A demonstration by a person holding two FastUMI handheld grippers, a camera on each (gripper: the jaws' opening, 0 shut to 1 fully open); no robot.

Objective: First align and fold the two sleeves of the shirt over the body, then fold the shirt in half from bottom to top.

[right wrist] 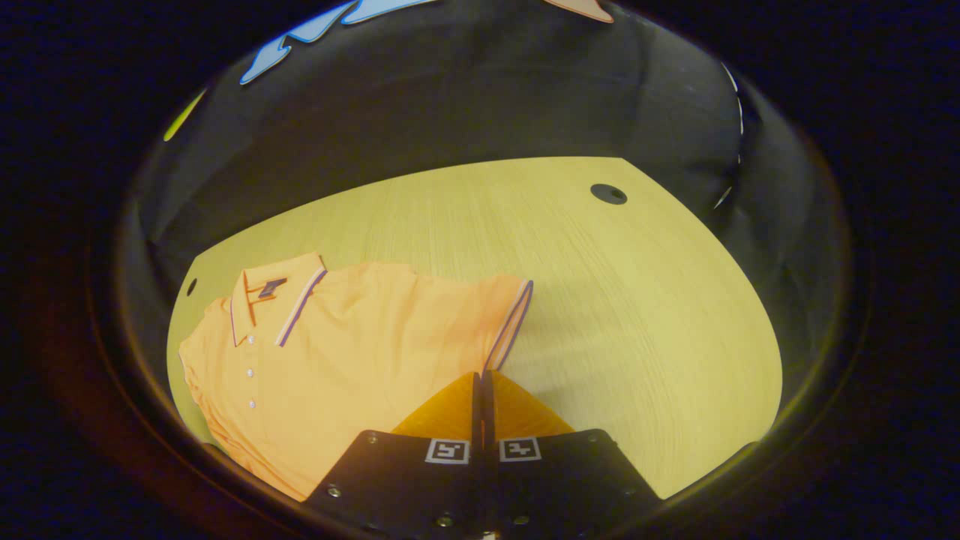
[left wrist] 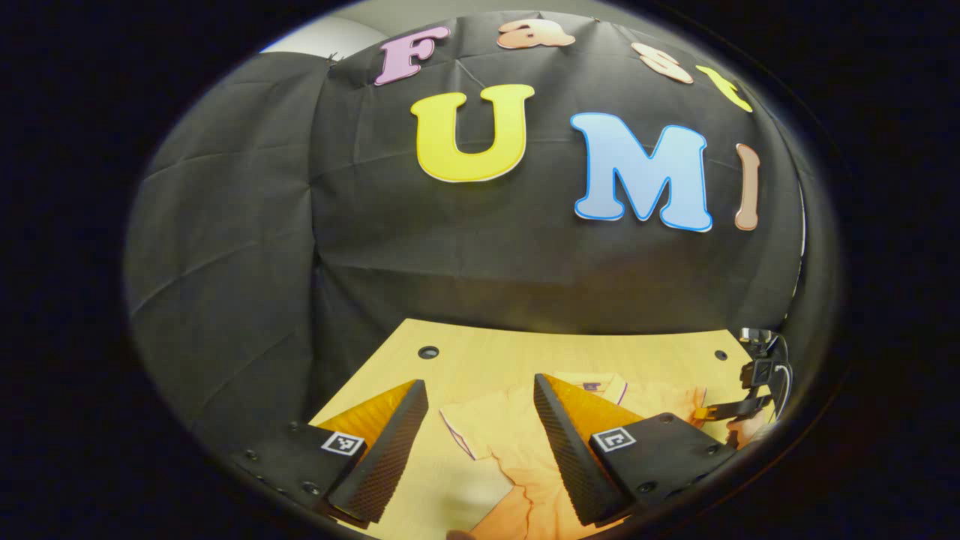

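Left gripper (left wrist: 480, 390) was wide open, fingers spread, nothing between them but the wooden table (left wrist: 480, 352) and the orange polo shirt (left wrist: 525, 480) below. It hung above the table, tilted forward toward the black booth wall (left wrist: 450, 255). Under and just ahead of its spread fingers lay a sleeve (left wrist: 480, 431) with a striped cuff, flat on the wood; the shirt body ran on beneath its right-hand finger. Past that finger's tip the collar (left wrist: 600, 386) with dark trim peeked out. Farther off to that side, at the table's edge, the other gripper (left wrist: 739, 409) showed, small and partly cut off, so I could not tell its state from there. Two dark round holes sat in the table's far corners.

Right gripper (right wrist: 480, 375) was closed, fingers pressed flat together. Its tips sat at the lower end of the striped cuff (right wrist: 514, 322) of the shirt's sleeve; whether cloth was pinched between them I could not tell. The shirt (right wrist: 337, 360) spread away to this gripper's left, flat on the table (right wrist: 637, 315), front up, collar (right wrist: 274, 296) and a row of small white buttons (right wrist: 250, 373) on the far left. Bare wood lay ahead and to this gripper's right, with a dark hole (right wrist: 608, 193) near the far edge.
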